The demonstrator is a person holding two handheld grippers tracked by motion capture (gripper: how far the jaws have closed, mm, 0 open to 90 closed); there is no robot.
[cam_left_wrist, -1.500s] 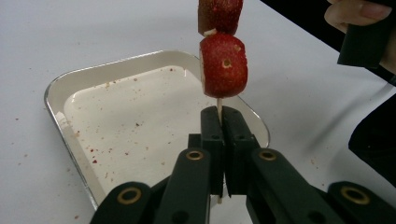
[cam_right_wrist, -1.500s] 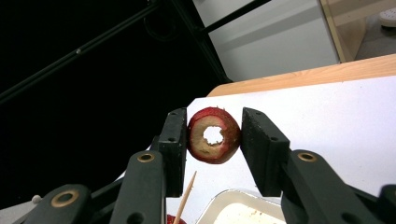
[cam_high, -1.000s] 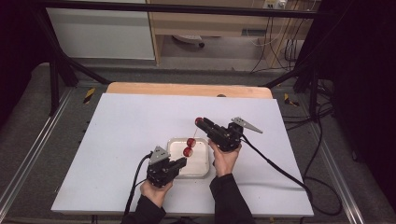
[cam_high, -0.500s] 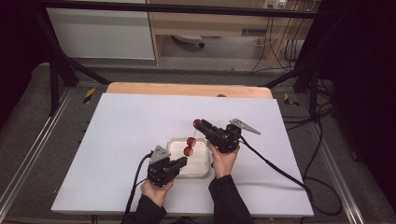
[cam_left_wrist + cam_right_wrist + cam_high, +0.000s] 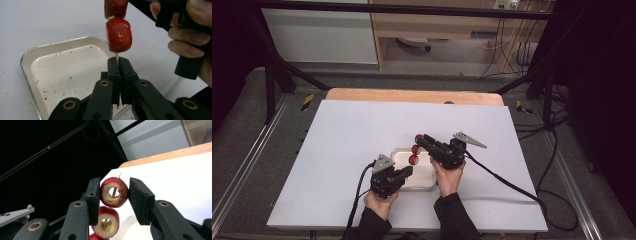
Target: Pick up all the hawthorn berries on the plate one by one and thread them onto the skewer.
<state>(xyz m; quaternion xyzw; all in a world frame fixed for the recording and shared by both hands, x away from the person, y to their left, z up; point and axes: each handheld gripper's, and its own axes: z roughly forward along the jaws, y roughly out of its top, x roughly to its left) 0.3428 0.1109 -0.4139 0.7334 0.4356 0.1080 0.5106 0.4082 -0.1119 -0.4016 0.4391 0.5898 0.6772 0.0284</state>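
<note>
The high view looks forward and down from above the near edge of the counter (image 5: 352, 150), taking in its whole top. The left gripper view sits close behind its tongs (image 5: 117, 72), facing the tray (image 5: 32, 53). The right gripper view tilts upward, close. All share the skewered fruit (image 5: 114, 192).

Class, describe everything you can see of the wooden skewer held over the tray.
The skewer is a thin pale wooden stick, roughly upright. Its lower end is clamped between the shut left tongs above the metal tray. Three red cored fruit pieces are threaded on it; the right tongs bracket the top piece, where its pointed tip pokes out.
</note>
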